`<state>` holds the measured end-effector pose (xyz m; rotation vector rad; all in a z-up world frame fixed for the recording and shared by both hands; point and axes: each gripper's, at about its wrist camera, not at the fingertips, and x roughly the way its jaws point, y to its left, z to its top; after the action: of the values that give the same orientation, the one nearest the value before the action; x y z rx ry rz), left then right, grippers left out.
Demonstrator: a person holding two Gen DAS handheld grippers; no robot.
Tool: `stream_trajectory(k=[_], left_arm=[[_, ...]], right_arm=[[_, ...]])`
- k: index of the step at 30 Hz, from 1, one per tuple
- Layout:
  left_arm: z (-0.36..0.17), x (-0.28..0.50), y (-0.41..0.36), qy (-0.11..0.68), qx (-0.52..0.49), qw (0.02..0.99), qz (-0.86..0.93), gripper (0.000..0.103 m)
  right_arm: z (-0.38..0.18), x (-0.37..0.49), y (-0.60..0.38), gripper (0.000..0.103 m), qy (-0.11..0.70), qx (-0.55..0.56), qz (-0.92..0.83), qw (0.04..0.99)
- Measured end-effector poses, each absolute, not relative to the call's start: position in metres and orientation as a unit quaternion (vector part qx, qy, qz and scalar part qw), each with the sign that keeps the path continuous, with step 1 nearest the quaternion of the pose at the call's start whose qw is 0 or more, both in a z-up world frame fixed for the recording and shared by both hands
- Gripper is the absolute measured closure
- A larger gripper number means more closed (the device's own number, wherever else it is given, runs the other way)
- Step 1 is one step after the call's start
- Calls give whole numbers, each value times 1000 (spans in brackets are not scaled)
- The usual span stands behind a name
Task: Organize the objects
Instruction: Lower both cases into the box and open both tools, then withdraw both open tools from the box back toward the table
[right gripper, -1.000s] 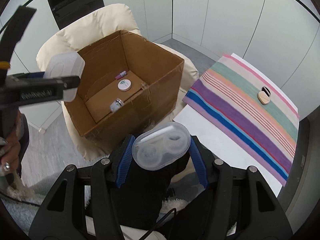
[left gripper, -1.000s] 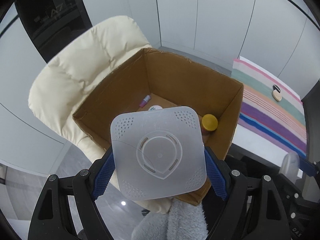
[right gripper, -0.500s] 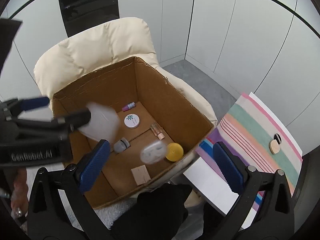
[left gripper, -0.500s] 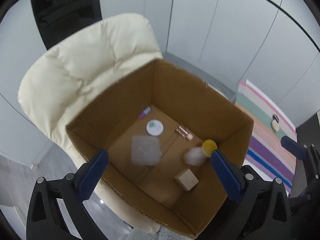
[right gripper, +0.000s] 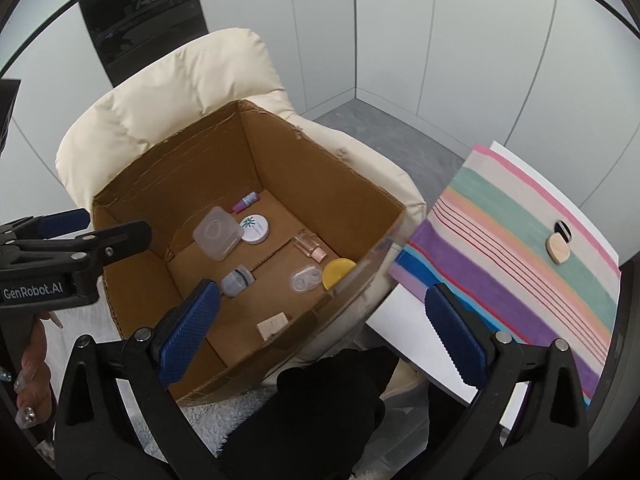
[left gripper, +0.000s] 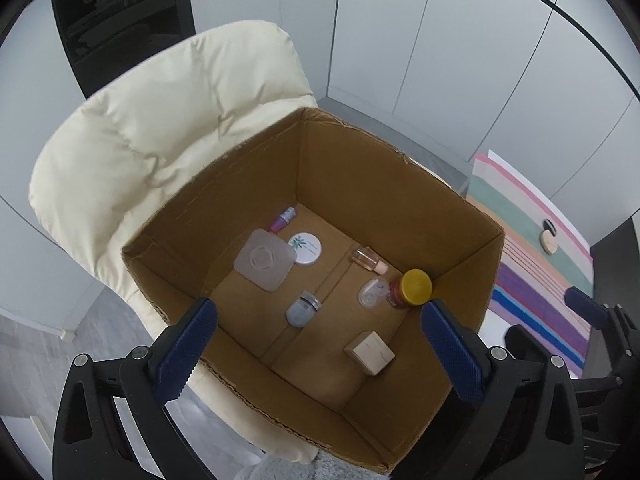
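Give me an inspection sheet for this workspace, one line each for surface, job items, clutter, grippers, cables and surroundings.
Surface: striped cloth on a white table, beside a cream chair carrying the box.
Job's things: in the box lie a square case, lens case, white tin, yellow-lidded jar, purple tube, pink bottle, grey bottle and wooden cube. A wooden disc and a black-and-white item touching it remain on the cloth.
Clutter: nothing seen.
Grippers: left gripper and right gripper both open and empty, jaws just opened.
Cables: nothing seen.
Surroundings: white wall panels, grey floor, dark panel.
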<state>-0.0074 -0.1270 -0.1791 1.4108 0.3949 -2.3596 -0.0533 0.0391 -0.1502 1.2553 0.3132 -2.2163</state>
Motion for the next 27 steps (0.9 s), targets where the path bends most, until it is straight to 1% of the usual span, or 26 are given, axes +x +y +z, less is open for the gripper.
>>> stream_trajectory(k=[6, 13, 19, 27], left_arm=[[-174, -10, -113, 108, 488, 185, -846, 0], [-173, -28, -89, 104, 484, 153, -855, 0], [-173, -53, -41, 70, 490, 101, -863, 1], [-180, -107, 42, 37, 506, 14, -862, 1]], right_arm=[[-150, -57, 58, 0, 106, 470, -834, 270], [-152, -70, 98, 0, 83, 471, -846, 237], [-164, -88, 147, 0, 68, 484, -852, 189], [-181, -109, 234, 0, 31, 500, -859, 108]])
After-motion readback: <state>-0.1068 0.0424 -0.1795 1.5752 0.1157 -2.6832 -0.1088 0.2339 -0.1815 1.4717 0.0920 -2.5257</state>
